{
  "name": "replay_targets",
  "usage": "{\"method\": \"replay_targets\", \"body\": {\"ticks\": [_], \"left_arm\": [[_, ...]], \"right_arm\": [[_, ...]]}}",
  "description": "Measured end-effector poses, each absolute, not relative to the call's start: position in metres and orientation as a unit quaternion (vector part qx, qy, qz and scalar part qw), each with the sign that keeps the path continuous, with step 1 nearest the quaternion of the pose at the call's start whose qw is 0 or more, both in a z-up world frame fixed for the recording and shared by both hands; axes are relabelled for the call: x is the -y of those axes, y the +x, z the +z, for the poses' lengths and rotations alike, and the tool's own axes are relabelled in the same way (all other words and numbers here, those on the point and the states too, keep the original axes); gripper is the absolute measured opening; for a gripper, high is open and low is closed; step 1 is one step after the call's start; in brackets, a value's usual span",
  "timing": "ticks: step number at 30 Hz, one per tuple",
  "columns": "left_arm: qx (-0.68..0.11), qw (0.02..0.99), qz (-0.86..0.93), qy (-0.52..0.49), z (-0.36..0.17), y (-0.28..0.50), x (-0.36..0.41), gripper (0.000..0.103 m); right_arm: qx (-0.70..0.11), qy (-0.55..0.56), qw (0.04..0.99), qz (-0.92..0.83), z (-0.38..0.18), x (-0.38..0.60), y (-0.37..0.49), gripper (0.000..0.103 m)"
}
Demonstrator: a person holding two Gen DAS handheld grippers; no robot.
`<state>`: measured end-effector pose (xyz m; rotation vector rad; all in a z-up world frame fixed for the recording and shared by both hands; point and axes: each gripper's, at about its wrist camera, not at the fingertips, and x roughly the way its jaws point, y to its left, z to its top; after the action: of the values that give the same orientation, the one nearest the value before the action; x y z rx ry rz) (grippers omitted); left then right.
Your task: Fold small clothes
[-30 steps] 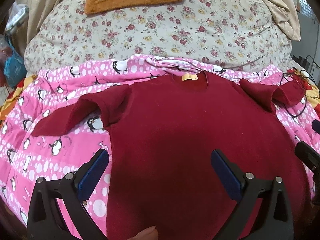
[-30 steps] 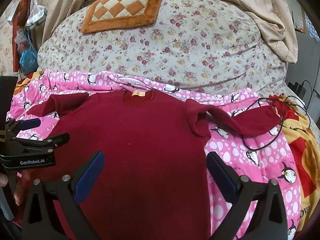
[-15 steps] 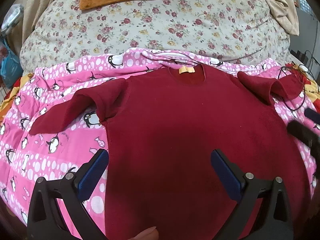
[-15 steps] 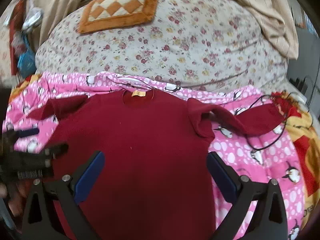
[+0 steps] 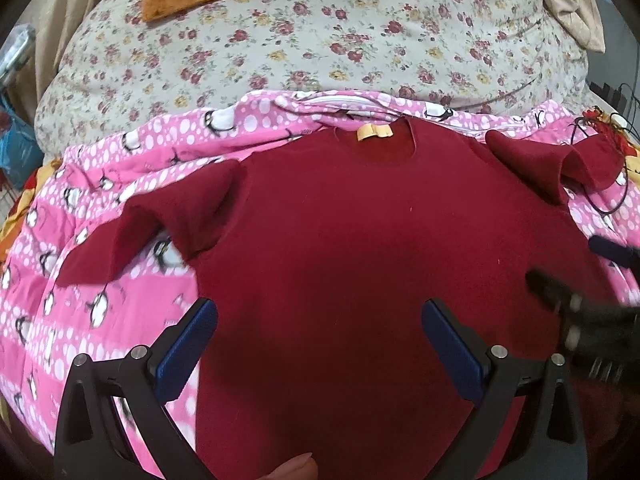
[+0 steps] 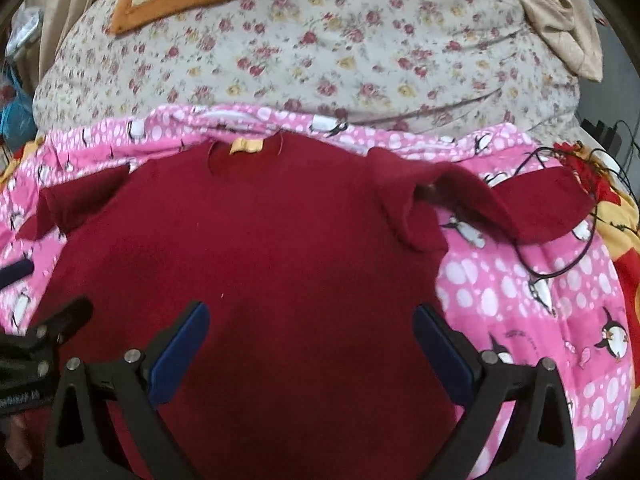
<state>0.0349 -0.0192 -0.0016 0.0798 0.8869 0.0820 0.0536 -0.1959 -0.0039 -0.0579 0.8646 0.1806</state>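
Dark red sweater (image 5: 360, 260) lies flat, collar tag (image 5: 374, 132) farthest away; left gripper (image 5: 320, 344) and right gripper (image 6: 310, 344), jaws apart, hover over its near hem, one toward each sleeve

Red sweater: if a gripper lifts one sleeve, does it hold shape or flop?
Likely flops: the red sweater lies limp on the pink blanket, and its right sleeve already buckles. Its fuzzy knit probably grips rather than slips. It looks light, so the body may drag along.
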Motion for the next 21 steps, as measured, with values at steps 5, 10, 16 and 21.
{"method": "replay_targets", "body": {"ticks": [5,10,16,21], "left_arm": [[-0.461,0.886,0.046,0.013,-0.022,0.063,0.013,0.095],[-0.477,0.878,0.036,-0.017,-0.039,0.063,0.005,0.096],[-0.460,0.887,0.038,-0.012,-0.041,0.059,0.009,0.096],[-0.456,0.889,0.037,-0.017,-0.042,0.060,0.007,0.097]], "right_arm": [[-0.445,-0.050,0.889,0.090,-0.021,0.184,0.053,0.103],[-0.449,-0.051,0.888,0.089,-0.029,0.183,0.051,0.103],[-0.447,-0.034,0.889,0.093,-0.033,0.186,0.049,0.103],[-0.447,-0.036,0.889,0.096,-0.033,0.186,0.049,0.103]]}}
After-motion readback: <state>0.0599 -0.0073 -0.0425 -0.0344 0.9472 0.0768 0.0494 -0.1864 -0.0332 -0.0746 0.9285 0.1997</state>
